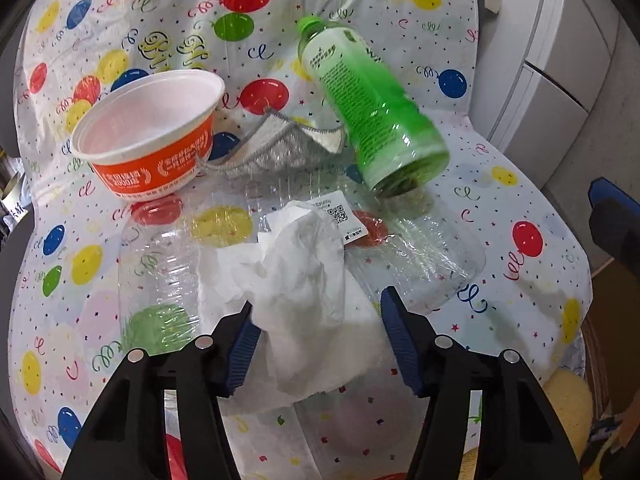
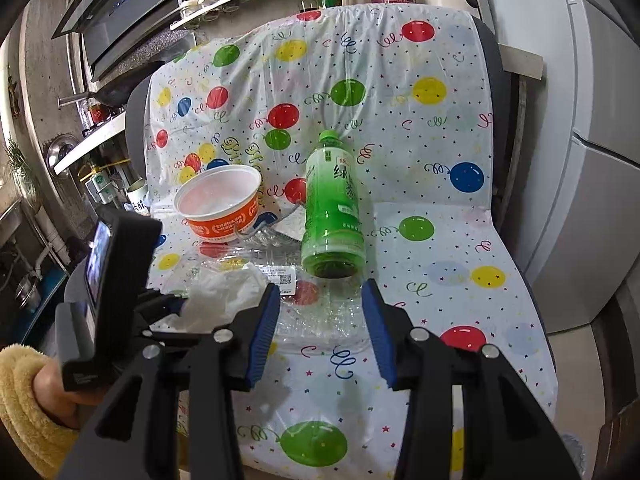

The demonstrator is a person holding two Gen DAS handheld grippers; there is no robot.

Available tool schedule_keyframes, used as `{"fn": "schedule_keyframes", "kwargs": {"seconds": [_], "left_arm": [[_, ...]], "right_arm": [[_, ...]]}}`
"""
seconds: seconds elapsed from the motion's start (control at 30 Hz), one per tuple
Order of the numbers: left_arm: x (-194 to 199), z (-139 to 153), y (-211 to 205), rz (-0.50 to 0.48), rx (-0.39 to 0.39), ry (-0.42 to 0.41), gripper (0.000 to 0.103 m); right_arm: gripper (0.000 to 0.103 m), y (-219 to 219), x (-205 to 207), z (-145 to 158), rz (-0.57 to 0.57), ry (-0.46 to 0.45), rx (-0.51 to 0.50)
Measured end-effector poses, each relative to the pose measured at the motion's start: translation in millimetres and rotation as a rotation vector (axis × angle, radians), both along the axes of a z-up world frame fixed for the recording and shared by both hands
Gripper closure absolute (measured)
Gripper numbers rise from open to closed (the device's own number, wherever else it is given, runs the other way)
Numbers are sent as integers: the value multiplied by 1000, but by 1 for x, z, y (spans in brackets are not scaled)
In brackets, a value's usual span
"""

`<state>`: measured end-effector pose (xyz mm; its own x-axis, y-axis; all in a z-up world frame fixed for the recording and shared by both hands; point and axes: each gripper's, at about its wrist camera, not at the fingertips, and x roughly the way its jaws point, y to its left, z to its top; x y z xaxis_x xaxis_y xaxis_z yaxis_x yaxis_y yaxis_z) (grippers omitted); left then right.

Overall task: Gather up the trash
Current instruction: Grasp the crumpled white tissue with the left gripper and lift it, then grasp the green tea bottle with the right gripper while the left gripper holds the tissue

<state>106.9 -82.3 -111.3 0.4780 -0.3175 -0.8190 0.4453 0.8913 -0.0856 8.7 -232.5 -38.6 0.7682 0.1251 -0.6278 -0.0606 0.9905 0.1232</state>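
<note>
Trash lies heaped on the balloon-print cover [image 1: 500,208] over what looks like a chair seat. I see a clear plastic bottle [image 1: 168,272] flat under the rest, a green bottle [image 1: 372,100] propped on it, an orange bowl [image 1: 152,136] tipped against a grey cloth [image 1: 280,148], and a crumpled tissue [image 1: 304,268] on top. My left gripper [image 1: 316,324] straddles the tissue, jaws open, presumably to pinch it first. My right gripper [image 2: 320,312] waits near the clear bottle, jaws open too.
</note>
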Motion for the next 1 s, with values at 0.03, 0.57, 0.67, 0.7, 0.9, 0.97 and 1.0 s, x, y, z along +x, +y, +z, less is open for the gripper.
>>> {"fn": "schedule_keyframes", "kwargs": {"seconds": [0.03,0.57,0.67,0.7,0.9,0.97,1.0], "left_arm": [[1,0,1,0,-3,-2,45],[-11,75,72,89,-207,-155,96],[-8,82,80,111,-211,-167,96],[-5,82,82,120,-206,-167,96],[12,76,90,161,-166,-158,96],[16,71,92,172,-157,-154,96],[19,68,94,178,-156,-147,96]], "right_arm": [[61,0,1,-1,0,3,0],[43,19,25,5,18,-2,-62],[39,22,43,4,10,0,-80],[39,22,52,2,4,2,-82],[39,25,100,-12,-14,34,-102],[39,27,116,-19,-21,52,-116],[39,27,125,-23,-26,61,-122]]}}
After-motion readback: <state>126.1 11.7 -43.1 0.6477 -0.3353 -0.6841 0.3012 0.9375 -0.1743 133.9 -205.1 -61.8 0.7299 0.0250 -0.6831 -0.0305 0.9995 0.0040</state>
